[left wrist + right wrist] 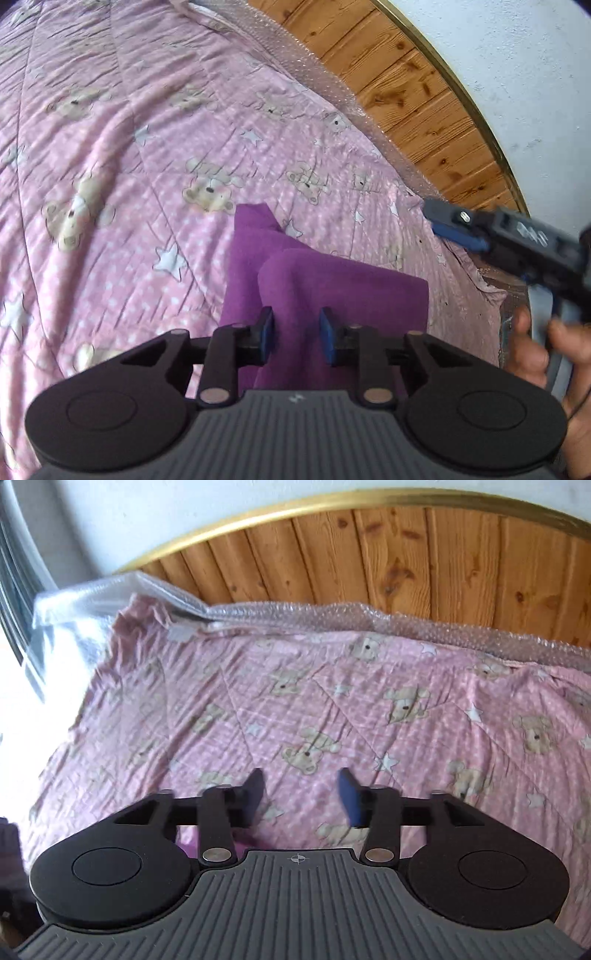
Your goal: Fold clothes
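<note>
cloth (332, 284): purple, folded, on quilt (129, 155) near headboard (424, 96) | left gripper (297, 334): jaws apart above cloth, nothing pinched | right gripper (301, 797): wide, empty, over quilt | handling: soft, light, limp; likely best pinched at a corner or folded edge

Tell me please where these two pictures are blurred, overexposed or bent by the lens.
Left wrist view: the right claw and the hand holding it are motion-blurred at the right edge; the headboard curves from fisheye distortion. Right wrist view: the left edge is blown out white by strong light beside the plastic wrap; the quilt is slightly soft overall.
</note>
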A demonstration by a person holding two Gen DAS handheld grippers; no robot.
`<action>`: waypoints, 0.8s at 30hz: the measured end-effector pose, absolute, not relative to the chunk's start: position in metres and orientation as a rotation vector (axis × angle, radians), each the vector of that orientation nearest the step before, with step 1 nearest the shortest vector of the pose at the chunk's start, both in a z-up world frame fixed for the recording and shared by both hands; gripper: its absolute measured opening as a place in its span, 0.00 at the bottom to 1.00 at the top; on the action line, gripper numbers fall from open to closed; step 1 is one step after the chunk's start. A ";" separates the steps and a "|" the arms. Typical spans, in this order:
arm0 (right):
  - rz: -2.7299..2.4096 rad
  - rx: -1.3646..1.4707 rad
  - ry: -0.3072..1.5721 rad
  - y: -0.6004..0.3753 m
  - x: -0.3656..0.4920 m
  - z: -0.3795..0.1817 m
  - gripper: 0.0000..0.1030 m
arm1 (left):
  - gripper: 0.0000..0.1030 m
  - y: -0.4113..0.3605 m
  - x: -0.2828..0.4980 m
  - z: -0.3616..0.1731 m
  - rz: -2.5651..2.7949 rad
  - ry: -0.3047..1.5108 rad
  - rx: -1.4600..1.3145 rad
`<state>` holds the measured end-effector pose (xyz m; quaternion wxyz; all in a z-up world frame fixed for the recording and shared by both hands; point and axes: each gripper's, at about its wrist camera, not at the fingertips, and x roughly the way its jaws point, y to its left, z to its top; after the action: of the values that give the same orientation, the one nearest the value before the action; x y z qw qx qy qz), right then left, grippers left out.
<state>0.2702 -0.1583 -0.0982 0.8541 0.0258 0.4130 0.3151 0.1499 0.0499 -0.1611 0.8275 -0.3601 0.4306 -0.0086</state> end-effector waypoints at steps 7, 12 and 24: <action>0.536 0.318 1.092 -0.254 0.178 -0.199 0.82 | 0.61 0.067 0.166 -0.176 -0.034 0.961 -0.713; 0.592 0.477 1.067 -0.265 0.146 -0.217 0.82 | 0.68 0.073 0.201 -0.200 -0.142 0.962 -0.744; 0.805 0.258 1.074 -0.240 0.211 -0.133 0.11 | 0.20 0.076 0.153 -0.134 0.051 0.838 -0.942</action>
<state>0.2113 -0.2397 -0.1332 0.7753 0.1193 0.4963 0.3720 0.1529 0.0759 -0.1340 0.8076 -0.4402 0.3917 0.0237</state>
